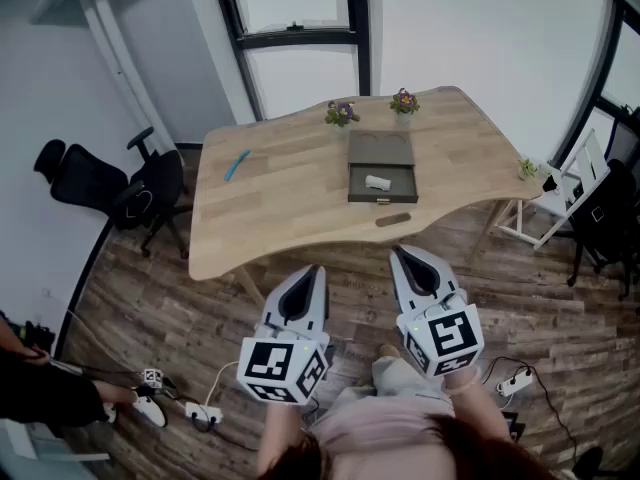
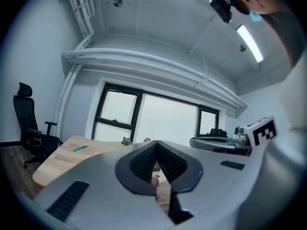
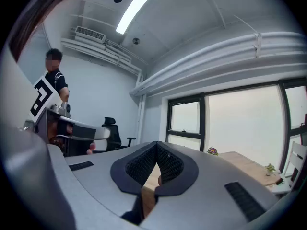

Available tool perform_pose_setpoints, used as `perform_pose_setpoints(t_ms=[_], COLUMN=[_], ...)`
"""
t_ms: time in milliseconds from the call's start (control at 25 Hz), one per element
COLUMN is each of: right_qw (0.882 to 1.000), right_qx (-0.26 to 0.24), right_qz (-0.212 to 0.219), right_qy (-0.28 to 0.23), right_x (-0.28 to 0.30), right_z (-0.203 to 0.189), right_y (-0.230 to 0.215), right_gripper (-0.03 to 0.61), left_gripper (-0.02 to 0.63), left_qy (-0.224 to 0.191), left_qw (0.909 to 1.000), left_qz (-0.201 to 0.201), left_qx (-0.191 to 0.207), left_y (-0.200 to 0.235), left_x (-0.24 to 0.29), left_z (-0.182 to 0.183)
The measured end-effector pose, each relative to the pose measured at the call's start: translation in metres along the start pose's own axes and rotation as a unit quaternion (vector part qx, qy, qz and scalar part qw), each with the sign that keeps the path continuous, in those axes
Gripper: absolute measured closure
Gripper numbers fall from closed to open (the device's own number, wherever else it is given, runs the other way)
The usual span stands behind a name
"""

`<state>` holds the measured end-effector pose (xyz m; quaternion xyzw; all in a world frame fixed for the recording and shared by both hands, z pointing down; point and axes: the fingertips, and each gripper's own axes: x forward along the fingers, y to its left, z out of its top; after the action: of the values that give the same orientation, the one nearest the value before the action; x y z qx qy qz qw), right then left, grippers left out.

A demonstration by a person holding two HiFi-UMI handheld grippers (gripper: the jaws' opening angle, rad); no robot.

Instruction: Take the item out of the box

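A dark open box point(image 1: 381, 169) lies on the far middle of the wooden table point(image 1: 290, 198), its lid folded back. Inside it rests a small white item point(image 1: 377, 181). Both grippers hang in front of the table over the floor, well short of the box. My left gripper point(image 1: 311, 273) has its jaws shut with nothing between them, as the left gripper view point(image 2: 156, 146) confirms. My right gripper point(image 1: 403, 256) is likewise shut and empty, its tips meeting in the right gripper view point(image 3: 157, 146).
Two small potted flowers point(image 1: 342, 114) point(image 1: 404, 101) stand behind the box. A blue pen-like object point(image 1: 236, 165) lies at the table's left. A small brown piece point(image 1: 393, 219) sits near the front edge. Black office chairs point(image 1: 120, 188) stand left; a white folding chair point(image 1: 560, 193) right. Cables and power strips point(image 1: 200, 411) lie on the floor.
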<state>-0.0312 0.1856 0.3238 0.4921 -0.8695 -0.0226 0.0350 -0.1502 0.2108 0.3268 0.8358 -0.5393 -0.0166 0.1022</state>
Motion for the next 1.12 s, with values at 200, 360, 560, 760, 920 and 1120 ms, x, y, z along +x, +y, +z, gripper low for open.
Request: perform_pose_setpoints(t_ms=[200, 360, 560, 760, 920, 1120], right_qw=[0.999, 0.999, 0.999, 0.998, 0.998, 0.997], right_qx=[0.026, 0.041, 0.044, 0.045, 0.050, 0.058], right_qz=[-0.021, -0.023, -0.016, -0.030, -0.028, -0.022], right_qy=[0.011, 0.014, 0.013, 0.022, 0.033, 0.045], right_x=[0.005, 0.010, 0.020, 0.033, 0.048, 0.068], right_z=[-0.005, -0.010, -0.016, -0.023, -0.031, -0.039], right_y=[-0.013, -0.021, -0.035, -0.063, -0.081, -0.102], right_gripper=[0.581, 0.581, 0.581, 0.581, 0.581, 0.581], left_gripper=[0.621, 0.621, 0.621, 0.621, 0.621, 0.621], left_qy=[0.002, 0.009, 0.016, 0.021, 0.026, 0.033], left_qw=[1.0000, 0.9999, 0.9997, 0.9993, 0.9991, 0.9988], left_qz=[-0.003, -0.009, -0.020, -0.031, -0.033, -0.035], left_qx=[-0.007, -0.006, -0.005, 0.006, 0.006, 0.004], left_y=[0.000, -0.002, -0.006, -0.013, -0.013, -0.011], left_x=[0.012, 0.024, 0.049, 0.081, 0.107, 0.139], left_z=[-0.004, -0.008, -0.011, -0.009, -0.011, -0.012])
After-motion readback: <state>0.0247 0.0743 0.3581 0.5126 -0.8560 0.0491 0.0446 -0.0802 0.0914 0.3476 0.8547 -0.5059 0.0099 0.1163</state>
